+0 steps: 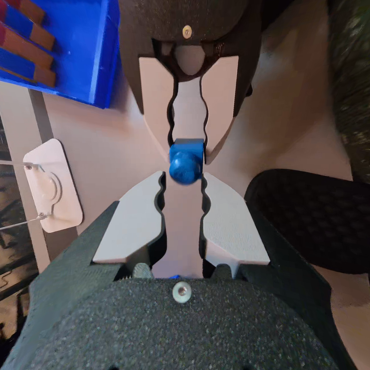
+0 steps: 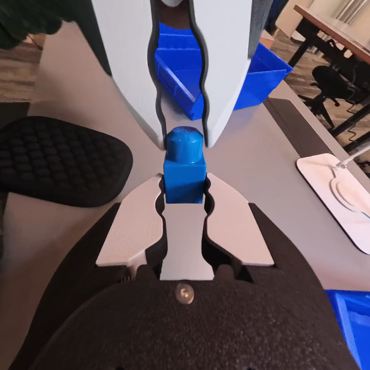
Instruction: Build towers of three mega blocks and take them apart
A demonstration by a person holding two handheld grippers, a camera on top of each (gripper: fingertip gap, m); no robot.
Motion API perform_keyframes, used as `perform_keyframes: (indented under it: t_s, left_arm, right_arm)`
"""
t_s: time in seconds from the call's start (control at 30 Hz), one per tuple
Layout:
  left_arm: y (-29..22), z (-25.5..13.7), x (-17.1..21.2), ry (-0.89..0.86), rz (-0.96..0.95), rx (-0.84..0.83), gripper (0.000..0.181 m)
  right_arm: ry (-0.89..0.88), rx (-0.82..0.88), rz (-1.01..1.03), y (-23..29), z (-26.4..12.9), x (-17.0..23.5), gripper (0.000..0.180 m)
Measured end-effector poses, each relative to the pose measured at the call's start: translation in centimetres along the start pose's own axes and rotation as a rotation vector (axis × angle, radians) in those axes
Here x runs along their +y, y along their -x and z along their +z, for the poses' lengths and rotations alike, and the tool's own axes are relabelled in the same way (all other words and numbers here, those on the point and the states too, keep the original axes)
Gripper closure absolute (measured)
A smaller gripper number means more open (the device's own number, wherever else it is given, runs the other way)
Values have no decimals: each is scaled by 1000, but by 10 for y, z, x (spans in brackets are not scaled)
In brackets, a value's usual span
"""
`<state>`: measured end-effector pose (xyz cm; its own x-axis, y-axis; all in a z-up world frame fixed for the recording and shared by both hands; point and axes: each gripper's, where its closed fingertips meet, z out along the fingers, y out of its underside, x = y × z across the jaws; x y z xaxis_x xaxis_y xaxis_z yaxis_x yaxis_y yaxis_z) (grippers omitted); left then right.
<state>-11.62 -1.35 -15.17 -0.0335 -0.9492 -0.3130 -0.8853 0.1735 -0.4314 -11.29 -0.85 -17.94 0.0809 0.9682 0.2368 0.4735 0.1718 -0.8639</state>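
**Blue block held between two facing grippers**

Clamping the square body of a single-stud blue plastic mega block (image 2: 184, 180), the right gripper (image 2: 184, 178) has its white, wavy-edged fingertips pressed against the block's two sides, with the rounded stud pointing away from its camera. The block is held above the pale grey bench (image 2: 250, 180), not resting on it.

Facing it tip to tip, the left gripper (image 1: 183, 178) has its fingers parted to about the width of the stud. In the left wrist view the stud (image 1: 185, 170) sits just at the mouth of those fingertips; in the right wrist view the tips flank the stud's upper part. Whether they actually touch it is hard to say, since the edges are blurred, so the left gripper's hold cannot be told for certain.

A black cushion with a honeycomb texture (image 2: 60, 160) lies on the bench to one side of the grippers. On the other side lies a flat white rounded plate with a clear fitting on it (image 2: 336, 200). A bright blue plastic bin (image 1: 84, 50) stands farther back on the bench, with red and blue pieces showing inside it in the left wrist view. A corner of another blue bin (image 2: 352, 320) shows at the lower edge of the right wrist view.
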Motion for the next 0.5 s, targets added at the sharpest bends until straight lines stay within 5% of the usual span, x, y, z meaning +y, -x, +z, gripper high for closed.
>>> perform_keyframes:
  t_s: [0.17,0.3,0.5]
  left_arm:
    - [57,-53,56,-64,-217,-170,139]
    - [111,-102,181,115,-502,-361,136]
    - [117,-113,352,363,-960,-354,130]
  right_arm:
    - [-87,-16,65,-16,-29,0,143]
    - [-115,2,162,-32,-48,14,143]
    - [-147,-1,226,-40,-53,20,143]
